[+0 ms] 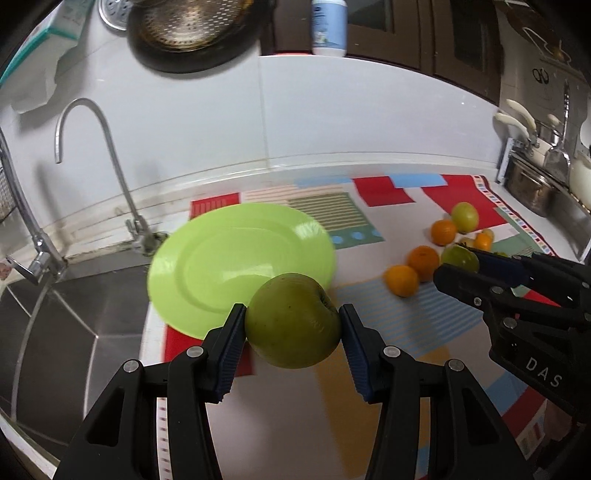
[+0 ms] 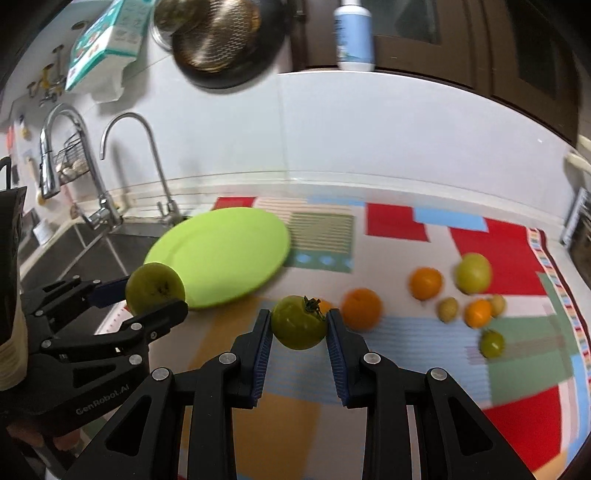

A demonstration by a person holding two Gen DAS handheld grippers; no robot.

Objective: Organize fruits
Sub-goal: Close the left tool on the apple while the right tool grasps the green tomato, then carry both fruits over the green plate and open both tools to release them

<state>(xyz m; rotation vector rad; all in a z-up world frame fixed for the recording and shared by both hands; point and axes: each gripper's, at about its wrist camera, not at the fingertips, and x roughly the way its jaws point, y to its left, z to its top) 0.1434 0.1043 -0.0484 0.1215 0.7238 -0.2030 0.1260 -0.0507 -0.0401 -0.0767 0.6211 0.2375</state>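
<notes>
My left gripper [image 1: 292,325] is shut on a large green apple [image 1: 291,320], held above the mat just in front of the lime green plate [image 1: 221,258]. In the right wrist view the same apple [image 2: 155,288] hangs in the left gripper [image 2: 157,295] at the plate's [image 2: 221,254] near left rim. My right gripper [image 2: 299,325] is shut on a green tomato [image 2: 298,326] with a dark stem. From the left wrist view the right gripper [image 1: 460,264] shows at the right with the tomato [image 1: 460,258] in it. Oranges [image 2: 361,308] and other small fruits lie on the mat to the right.
A patterned mat [image 2: 406,229] covers the counter. The steel sink [image 1: 74,314] with two taps [image 1: 110,158] lies left of the plate. A dark pan with a colander [image 1: 192,33], a box and a white bottle [image 1: 328,26] sit at the back. Pots [image 1: 528,192] stand far right.
</notes>
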